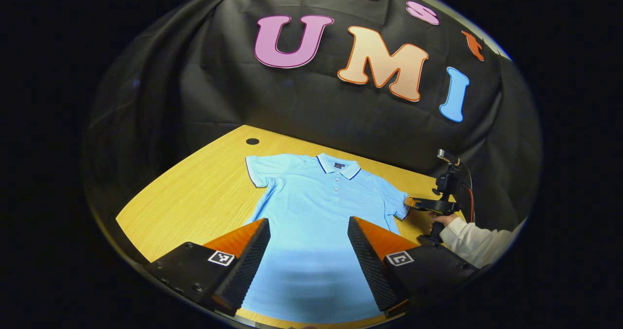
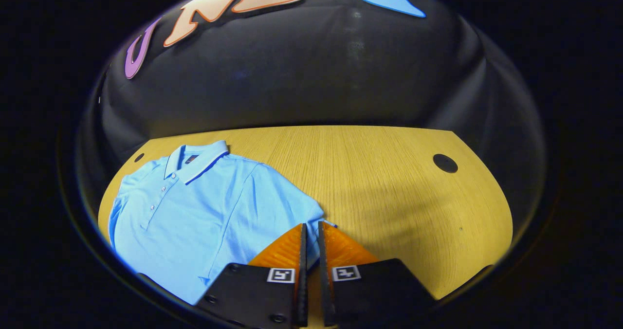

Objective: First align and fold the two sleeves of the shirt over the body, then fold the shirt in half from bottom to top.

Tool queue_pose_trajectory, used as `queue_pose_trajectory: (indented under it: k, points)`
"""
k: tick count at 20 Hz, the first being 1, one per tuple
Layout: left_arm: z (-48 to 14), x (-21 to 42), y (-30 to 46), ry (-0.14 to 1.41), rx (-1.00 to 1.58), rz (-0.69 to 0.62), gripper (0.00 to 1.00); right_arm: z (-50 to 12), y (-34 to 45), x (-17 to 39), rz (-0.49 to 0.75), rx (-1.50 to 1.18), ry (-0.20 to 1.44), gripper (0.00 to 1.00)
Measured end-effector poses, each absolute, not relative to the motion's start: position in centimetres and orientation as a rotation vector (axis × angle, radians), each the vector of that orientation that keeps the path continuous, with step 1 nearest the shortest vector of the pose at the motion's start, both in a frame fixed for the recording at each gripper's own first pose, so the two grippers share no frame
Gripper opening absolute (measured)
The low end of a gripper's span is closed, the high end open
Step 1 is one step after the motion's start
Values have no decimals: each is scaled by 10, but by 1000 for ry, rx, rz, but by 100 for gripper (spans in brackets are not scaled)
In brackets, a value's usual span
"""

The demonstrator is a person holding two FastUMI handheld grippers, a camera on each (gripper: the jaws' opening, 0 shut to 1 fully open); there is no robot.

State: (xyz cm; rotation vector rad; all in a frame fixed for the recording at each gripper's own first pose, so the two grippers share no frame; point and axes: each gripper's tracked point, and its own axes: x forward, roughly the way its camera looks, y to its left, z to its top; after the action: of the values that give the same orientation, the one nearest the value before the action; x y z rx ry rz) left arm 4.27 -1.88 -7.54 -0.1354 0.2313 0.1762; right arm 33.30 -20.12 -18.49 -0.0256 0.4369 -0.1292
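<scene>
The light-blue polo shirt (image 1: 321,197) lies flat on the wooden table (image 1: 204,192). Left gripper (image 1: 308,231): jaws wide apart, hovering above the shirt's body, empty. Right gripper (image 2: 311,239): jaws nearly closed at the sleeve (image 2: 292,202) edge; grasp cannot be confirmed.

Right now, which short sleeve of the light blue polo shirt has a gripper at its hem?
The shirt's right-hand sleeve, where the right gripper meets its edge.

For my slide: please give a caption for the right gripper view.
Right gripper nearly closed at the sleeve of a light-blue polo shirt.
</scene>
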Motion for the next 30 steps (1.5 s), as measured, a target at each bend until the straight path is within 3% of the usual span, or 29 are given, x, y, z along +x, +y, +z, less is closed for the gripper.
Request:
queue_pose_trajectory:
  k: [1, 7, 14, 17, 19, 20, 21, 22, 26, 27, 30]
  points:
    - [-73, 42, -18, 225, -133, 181, 96, -186, -196, 332, -122, -34, 437, 3]
    - [-71, 33, -13, 215, -141, 207, 96, -143, -148, 334, -37, 70, 339, 3]
    - [-74, 24, -13, 208, -147, 211, 96, -120, 12, 334, 303, 235, 304, 3]
    - [-77, 23, -13, 217, -156, 208, 96, -135, 50, 322, 380, 271, 364, 26]
    - [-77, 24, -9, 217, -155, 205, 96, -142, 60, 310, 410, 223, 388, 57]
    - [-77, 26, -5, 213, -155, 200, 96, -144, 60, 303, 406, 184, 385, 85]
    - [-74, 30, -2, 209, -156, 195, 96, -145, 60, 298, 406, 151, 382, 93]
    - [-74, 36, 3, 205, -158, 190, 96, -146, 59, 290, 400, 130, 381, 98]
    - [-65, 71, 31, 191, -166, 160, 96, -145, 45, 254, 346, 112, 384, 98]
    - [-61, 82, 38, 189, -168, 141, 96, -143, 39, 246, 326, 102, 378, 94]
    - [-52, 121, 66, 181, -124, 108, 96, -138, 19, 219, 243, 67, 352, 98]
